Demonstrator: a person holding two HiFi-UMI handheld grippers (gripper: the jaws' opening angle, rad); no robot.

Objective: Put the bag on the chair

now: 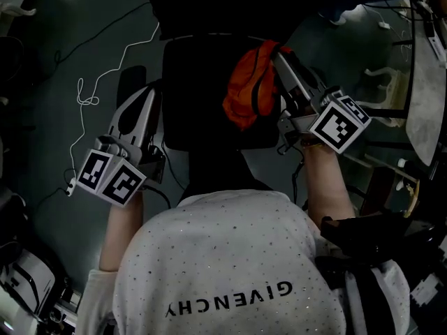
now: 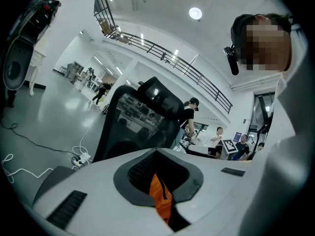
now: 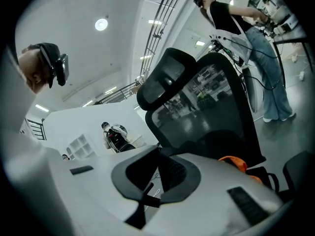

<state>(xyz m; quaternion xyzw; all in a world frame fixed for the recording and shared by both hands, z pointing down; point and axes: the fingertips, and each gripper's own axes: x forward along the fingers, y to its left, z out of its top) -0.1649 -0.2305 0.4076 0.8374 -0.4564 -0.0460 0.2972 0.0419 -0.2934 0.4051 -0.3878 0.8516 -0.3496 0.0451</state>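
Observation:
An orange bag [image 1: 244, 93] with black straps hangs over the seat of a black office chair [image 1: 195, 82]. My right gripper [image 1: 274, 53] is at the bag's top right, shut on a black strap [image 3: 142, 205] that crosses its jaw slit. In the right gripper view [image 3: 155, 181] the bag [image 3: 235, 162] bulges at the lower right and the chair's mesh back [image 3: 211, 97] rises ahead. My left gripper [image 1: 148, 96] is by the chair's left side, apart from the bag, its jaws together. In the left gripper view [image 2: 160, 191] an orange sliver shows in the slit, with the chair back [image 2: 133, 122] beyond.
A white cable [image 1: 84, 96] trails over the dark floor left of the chair, and a power strip [image 2: 81, 157] lies there. A pale table [image 1: 426, 82] stands at the far right. Dark gear [image 1: 28, 278] sits at the lower left. People [image 3: 236, 23] stand behind the chair.

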